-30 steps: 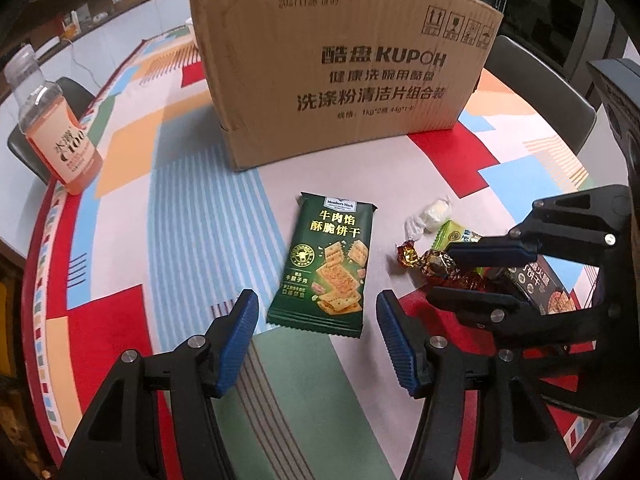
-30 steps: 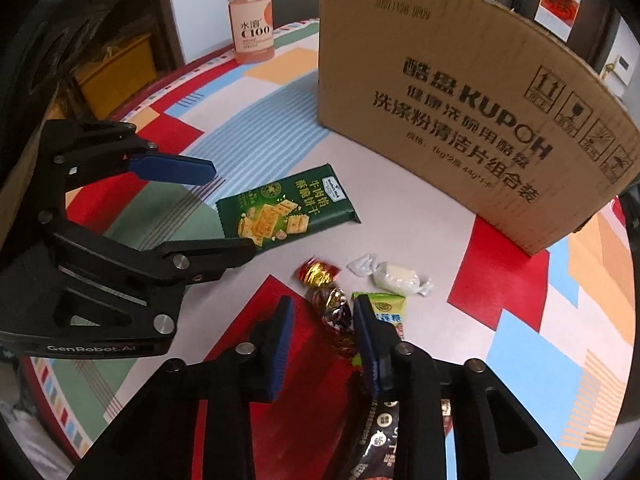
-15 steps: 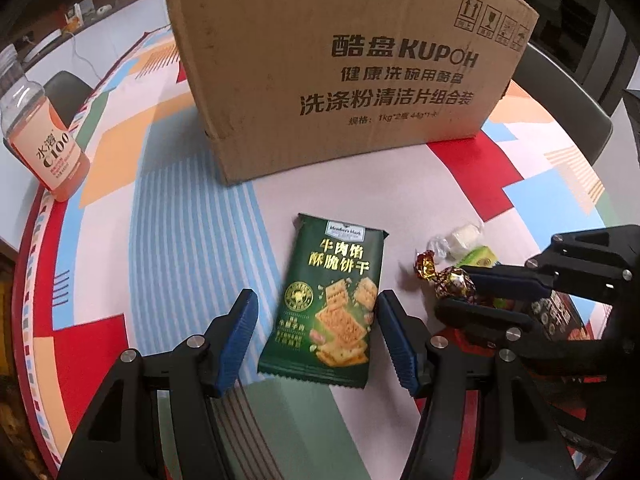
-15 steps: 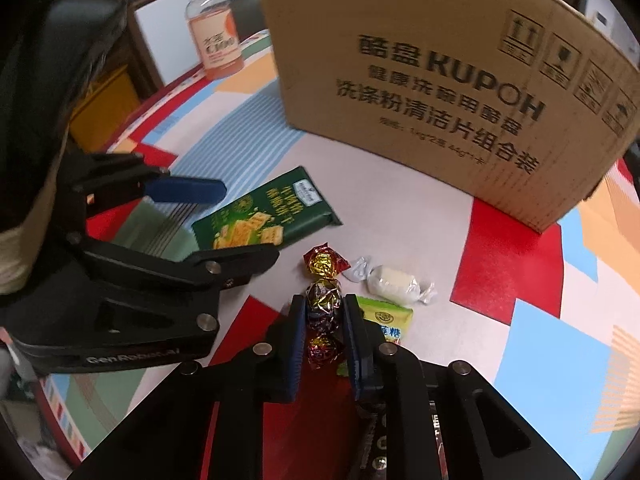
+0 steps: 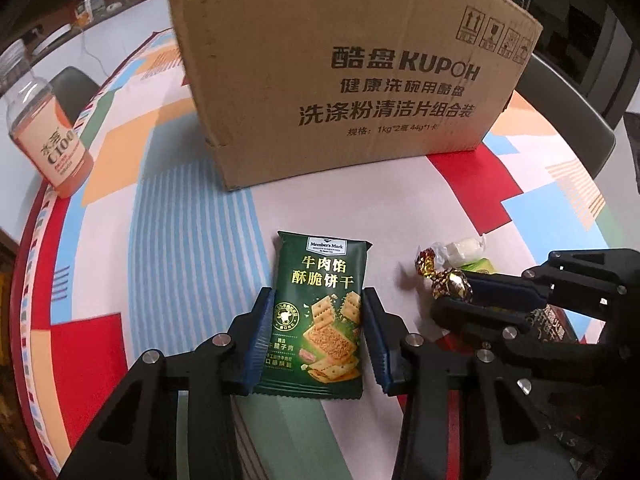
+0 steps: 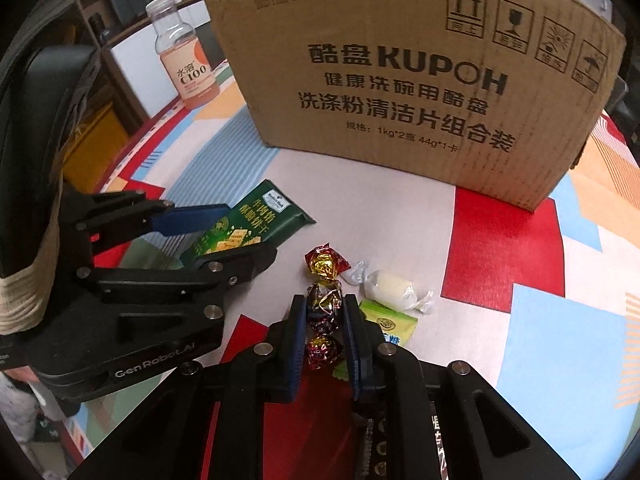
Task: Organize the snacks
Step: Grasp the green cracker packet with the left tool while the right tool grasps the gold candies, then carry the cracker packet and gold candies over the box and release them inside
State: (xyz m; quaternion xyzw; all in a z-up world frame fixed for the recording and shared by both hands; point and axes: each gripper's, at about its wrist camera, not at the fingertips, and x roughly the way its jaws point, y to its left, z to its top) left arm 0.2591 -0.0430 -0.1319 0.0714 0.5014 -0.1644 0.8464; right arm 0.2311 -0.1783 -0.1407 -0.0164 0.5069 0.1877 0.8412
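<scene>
While I squeeze: both grabs are live.
Left hand-held gripper (image 5: 318, 322): pinching crackers (image 5: 320, 316).
Right hand-held gripper (image 6: 324, 320): pinching foil candy (image 6: 323, 306).
Risk: I reckon candy rolls out.

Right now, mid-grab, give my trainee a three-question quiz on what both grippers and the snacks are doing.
1. True or false: the left gripper has its fingers on both sides of the green cracker pack.
2. What sits between the right gripper's fingers? A) the white candy B) the foil candy C) the bottle
3. Fill in: the brand printed on the box reads ____.

Key
1. True; the pack lies flat on the table.
2. B. The foil candy is between the blue pads; the white candy lies apart, and the bottle stands far back.
3. KUPOH.
</scene>
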